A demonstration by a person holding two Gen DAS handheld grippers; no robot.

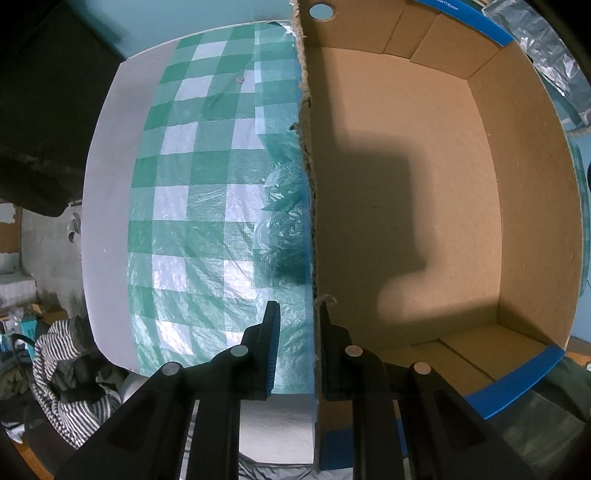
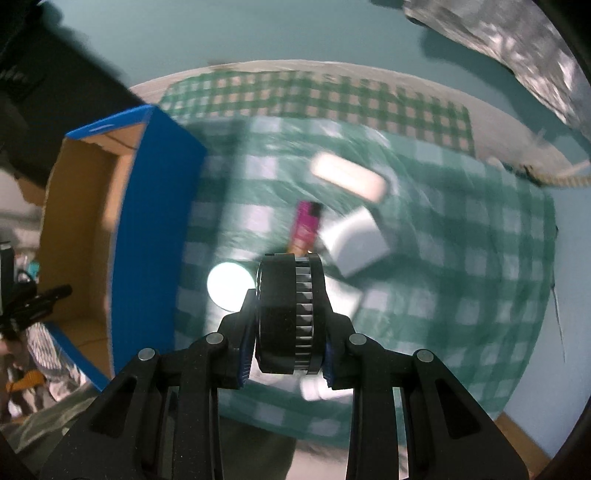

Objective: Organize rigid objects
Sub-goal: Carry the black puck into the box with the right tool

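The left gripper [image 1: 295, 314] pinches the ragged wall of an open brown cardboard box with blue-taped edges [image 1: 406, 166], its jaws closed on the wall's top edge. The right gripper [image 2: 290, 314] clamps a black round wheel-like object with a ribbed rim [image 2: 288, 310] above a green-and-white checked plastic cloth [image 2: 461, 258], where a pink tube [image 2: 306, 225], a white block [image 2: 356, 236] and a white disc [image 2: 229, 284] lie blurred beside the box

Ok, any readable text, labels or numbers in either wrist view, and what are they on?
White print on the blue rim of the cardboard box: ends in "mm"; the digits before it are too small to read.
Pink tube: any label is too blurred to read.
Nothing else is legible.
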